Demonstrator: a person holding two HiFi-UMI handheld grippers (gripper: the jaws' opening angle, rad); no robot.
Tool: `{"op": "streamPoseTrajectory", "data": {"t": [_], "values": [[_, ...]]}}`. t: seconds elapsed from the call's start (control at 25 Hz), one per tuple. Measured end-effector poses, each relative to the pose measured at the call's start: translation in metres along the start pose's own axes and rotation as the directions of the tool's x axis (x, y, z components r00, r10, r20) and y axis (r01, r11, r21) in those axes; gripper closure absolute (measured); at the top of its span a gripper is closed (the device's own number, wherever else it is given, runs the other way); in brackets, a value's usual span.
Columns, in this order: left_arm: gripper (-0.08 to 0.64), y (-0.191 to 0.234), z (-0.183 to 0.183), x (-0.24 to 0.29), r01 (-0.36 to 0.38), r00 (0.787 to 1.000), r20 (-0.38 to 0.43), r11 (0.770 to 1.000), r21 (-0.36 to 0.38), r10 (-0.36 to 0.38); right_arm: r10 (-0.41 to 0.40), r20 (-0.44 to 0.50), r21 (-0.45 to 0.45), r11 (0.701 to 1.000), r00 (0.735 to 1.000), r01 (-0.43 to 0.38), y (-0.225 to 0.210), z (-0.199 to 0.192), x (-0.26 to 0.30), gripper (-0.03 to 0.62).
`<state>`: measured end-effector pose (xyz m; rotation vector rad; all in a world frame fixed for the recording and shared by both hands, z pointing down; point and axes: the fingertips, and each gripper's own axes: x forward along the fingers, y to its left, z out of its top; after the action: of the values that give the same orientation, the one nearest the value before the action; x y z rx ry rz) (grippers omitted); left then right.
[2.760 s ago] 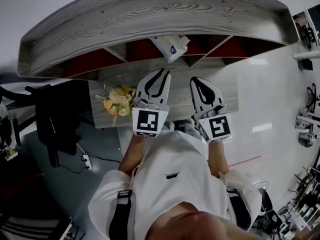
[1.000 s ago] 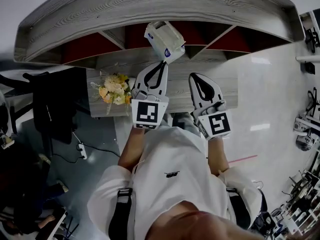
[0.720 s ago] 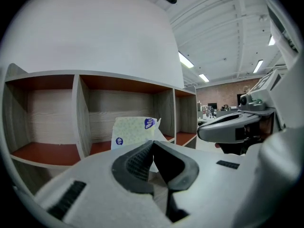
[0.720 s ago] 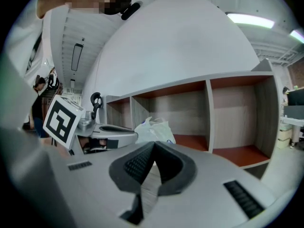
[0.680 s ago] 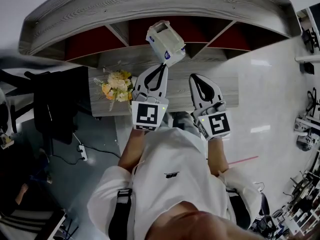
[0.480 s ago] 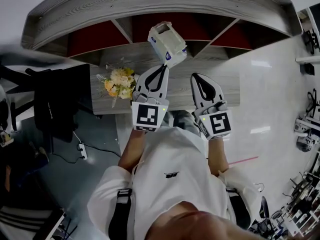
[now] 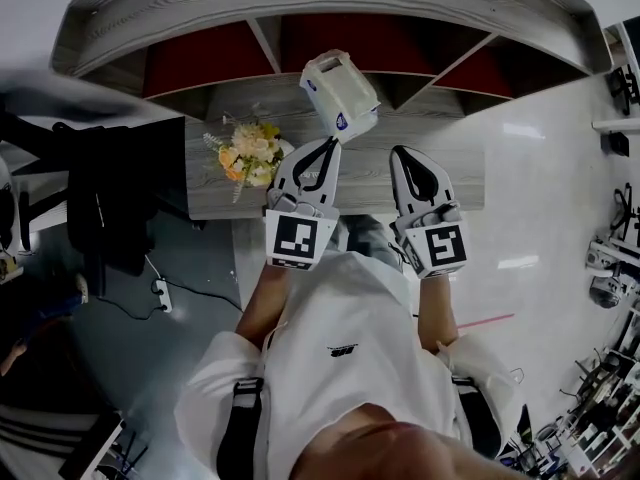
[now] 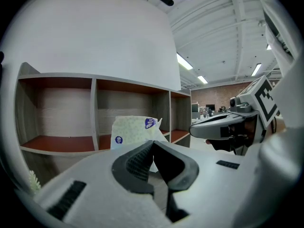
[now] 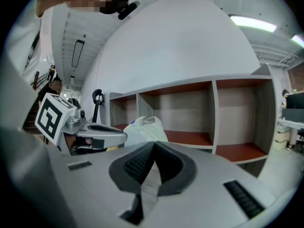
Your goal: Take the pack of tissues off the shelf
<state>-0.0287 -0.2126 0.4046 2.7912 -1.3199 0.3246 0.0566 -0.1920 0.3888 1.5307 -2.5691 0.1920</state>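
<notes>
One tissue pack (image 7: 340, 93) outside shelf (image 7: 320, 3) edge

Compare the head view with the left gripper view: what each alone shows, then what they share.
Head view only: the marker cube on the left gripper and a floor power strip. Left gripper view only: ceiling lights, and its jaws shut on the pack of tissues. Both: the pack, the shelf, the right gripper.
</notes>
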Motion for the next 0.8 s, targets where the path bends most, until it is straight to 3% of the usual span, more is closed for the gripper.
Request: {"op": "streamPoseTrajectory", "data": {"t": [0.8], "values": [[0.531,-0.017,-0.062,-0.009,0.005,0.996,-0.085,0.998,-0.062,-0.01,0.009,-0.104,0.024,1.0,0.995,-0.006,0.003,-0.063,-0.003,0.568]]}}
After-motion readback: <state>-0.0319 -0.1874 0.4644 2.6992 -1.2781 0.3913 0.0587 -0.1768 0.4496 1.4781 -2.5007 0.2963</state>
